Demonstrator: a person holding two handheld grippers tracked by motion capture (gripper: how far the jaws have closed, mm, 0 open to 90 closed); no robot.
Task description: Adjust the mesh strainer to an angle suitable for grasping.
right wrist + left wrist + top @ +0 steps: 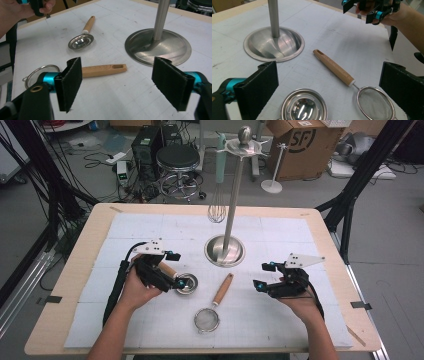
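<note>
The strainer [207, 320] lies nearest on the worktop [65, 285], its wooden handle angled toward the far right. Left of it, the left tongs [181, 282] hover released over the small steel ladle [186, 283]. The right tongs [262, 275], also released, hover at the right, well apart from the stand [225, 251].

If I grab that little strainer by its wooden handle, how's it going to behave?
The strainer is probably light and rigid: thin wire rim, fine mesh. The round wooden handle lies flat and may roll if nudged sideways. Held at the far end, the mesh bowl would likely dip only a little. The right gripper is open above it.
</note>
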